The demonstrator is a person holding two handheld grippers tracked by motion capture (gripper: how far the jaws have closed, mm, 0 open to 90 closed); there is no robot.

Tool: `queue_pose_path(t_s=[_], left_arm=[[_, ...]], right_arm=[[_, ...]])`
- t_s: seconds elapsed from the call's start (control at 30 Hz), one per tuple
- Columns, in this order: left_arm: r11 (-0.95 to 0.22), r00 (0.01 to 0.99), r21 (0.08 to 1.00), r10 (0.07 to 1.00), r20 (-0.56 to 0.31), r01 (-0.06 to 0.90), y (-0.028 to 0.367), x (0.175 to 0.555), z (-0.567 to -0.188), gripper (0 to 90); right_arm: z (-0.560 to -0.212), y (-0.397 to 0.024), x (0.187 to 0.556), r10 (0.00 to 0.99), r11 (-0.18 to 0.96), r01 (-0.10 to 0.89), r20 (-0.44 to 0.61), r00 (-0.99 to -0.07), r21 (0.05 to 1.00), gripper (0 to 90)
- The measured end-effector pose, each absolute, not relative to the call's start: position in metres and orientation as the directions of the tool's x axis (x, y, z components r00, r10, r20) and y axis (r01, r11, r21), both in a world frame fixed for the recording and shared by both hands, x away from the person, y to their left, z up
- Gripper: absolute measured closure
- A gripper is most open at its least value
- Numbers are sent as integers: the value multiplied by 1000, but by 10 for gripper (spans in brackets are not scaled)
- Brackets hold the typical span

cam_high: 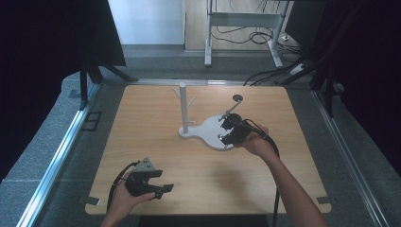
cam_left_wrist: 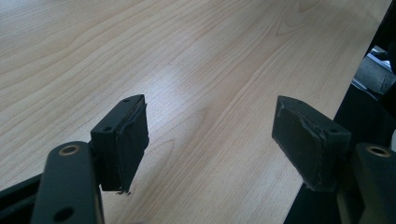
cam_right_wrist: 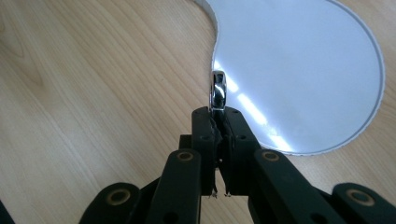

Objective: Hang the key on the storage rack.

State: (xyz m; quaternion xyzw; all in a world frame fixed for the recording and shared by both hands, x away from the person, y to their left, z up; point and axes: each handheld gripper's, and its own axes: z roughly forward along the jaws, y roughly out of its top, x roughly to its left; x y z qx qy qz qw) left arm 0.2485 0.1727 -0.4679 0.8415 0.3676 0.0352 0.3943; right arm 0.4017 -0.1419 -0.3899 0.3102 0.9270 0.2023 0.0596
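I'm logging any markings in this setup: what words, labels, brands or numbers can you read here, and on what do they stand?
None can be read. The wooden table, the white stand, the silver ring clamped in the right gripper and the open left gripper all show plain, unmarked surfaces.

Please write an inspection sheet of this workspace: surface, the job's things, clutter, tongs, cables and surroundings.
Surface: light wooden table, bare around the stand.
Job's things: white stand with pegs on a white curved base plate; a shiny metal ring, held on edge over the plate's rim.
Clutter: nothing seen.
Tongs: right tongs shut on the ring, above the base plate; left tongs open, nothing between them, near the table's front edge.
Cables: one trails from each of the tongs; more cables lie on the floor behind the table.
Surroundings: grey floor, black curtains at both sides, a metal frame at the back.
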Motion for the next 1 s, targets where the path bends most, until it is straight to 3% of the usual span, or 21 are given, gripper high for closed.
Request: queue_pose_path(t_s=[1.0], left_arm=[[-426, 736, 690, 637, -230, 585, 171, 248, -468, 274]], right_arm=[[-375, -118, 433, 622, 706, 571, 17, -783, 419, 852]])
